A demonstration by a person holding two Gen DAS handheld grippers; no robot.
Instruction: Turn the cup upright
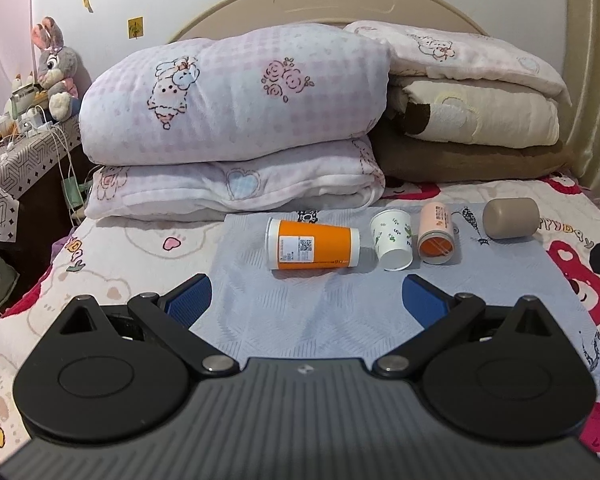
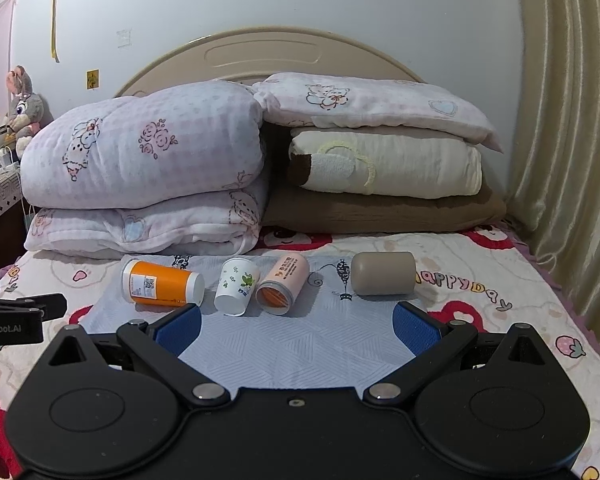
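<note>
Four cups lie on their sides in a row across a pale blue mat point(image 1: 300, 316) spread on a cartoon-print bed point(image 1: 112, 264), below stacked folded quilts point(image 1: 236, 120) and pillows point(image 1: 476, 116) at the headboard end. From the mat's left edge to just past its right edge: an orange paper cup point(image 1: 314, 249), a small white paper cup with green leaf print point(image 1: 393, 245), a pink cup with an orange interior point(image 1: 437, 234) and a taupe cup point(image 1: 510, 218). None is upright yet.

The left gripper point(image 1: 306, 300) hovers near the mat's front edge, jaws spread wide and empty, facing the gap between the orange and white cups. The right gripper point(image 2: 296, 326) is likewise wide open and holds nothing, aimed between the pink cup point(image 2: 282, 284) and the taupe cup point(image 2: 382, 273); the left tool's black body point(image 2: 12, 322) shows at its left.

The task does not say which cup comes first. The risks look plain enough: paper walls may crush under a firm pinch, and the orange cup point(image 2: 162, 284) and white cup point(image 2: 236, 286) lie close together, so a finger reaching for one could knock and roll the other. The soft bedding under the mat may also let a righted cup topple again.
</note>
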